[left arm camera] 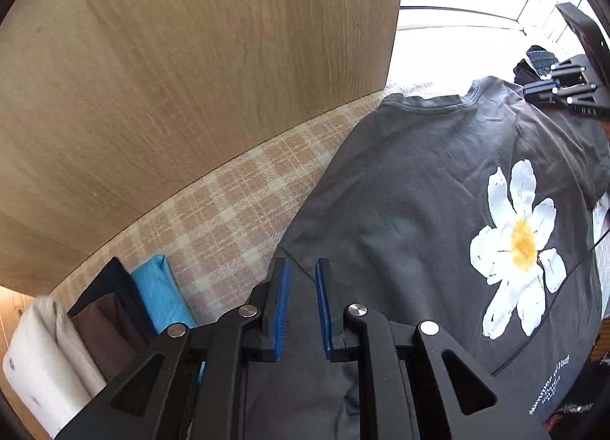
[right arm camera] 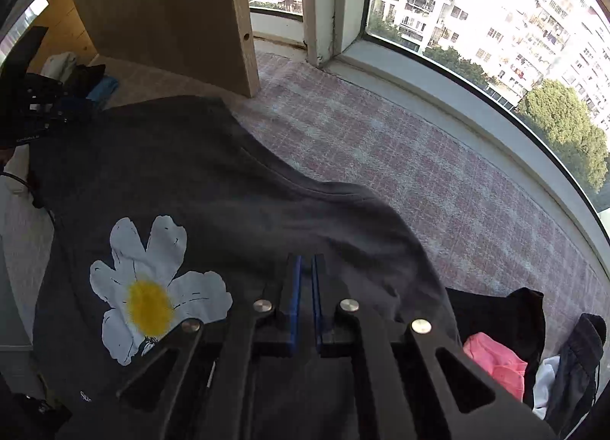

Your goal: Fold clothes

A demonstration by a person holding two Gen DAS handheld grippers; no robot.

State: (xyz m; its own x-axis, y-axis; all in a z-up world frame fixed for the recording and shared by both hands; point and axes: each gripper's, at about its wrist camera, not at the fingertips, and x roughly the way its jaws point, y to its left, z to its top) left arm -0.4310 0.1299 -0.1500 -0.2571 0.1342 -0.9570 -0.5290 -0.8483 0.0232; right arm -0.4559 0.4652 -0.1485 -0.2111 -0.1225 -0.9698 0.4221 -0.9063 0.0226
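A dark grey T-shirt [left arm camera: 419, 192] with a white daisy print [left arm camera: 518, 245] lies spread on a plaid cover. My left gripper [left arm camera: 302, 263] hangs over the shirt's near edge, blue pads apart, with cloth lying below the gap and no pad pressing on it. At the shirt's far shoulder, my right gripper [left arm camera: 541, 87] shows small. In the right wrist view the T-shirt [right arm camera: 209, 173] humps up toward my right gripper [right arm camera: 306, 258], whose pads stand almost together with grey fabric pinched between them. The daisy print [right arm camera: 148, 295] sits left of its fingers.
A tall wooden panel [left arm camera: 190, 78] stands along the cover's edge. A stack of folded clothes [left arm camera: 95, 325] in white, brown, navy and blue rests against it. Loose pink, black and white garments [right arm camera: 495, 356] lie to the right, and a curved window sill [right arm camera: 457, 89] bounds the plaid cover [right arm camera: 419, 173].
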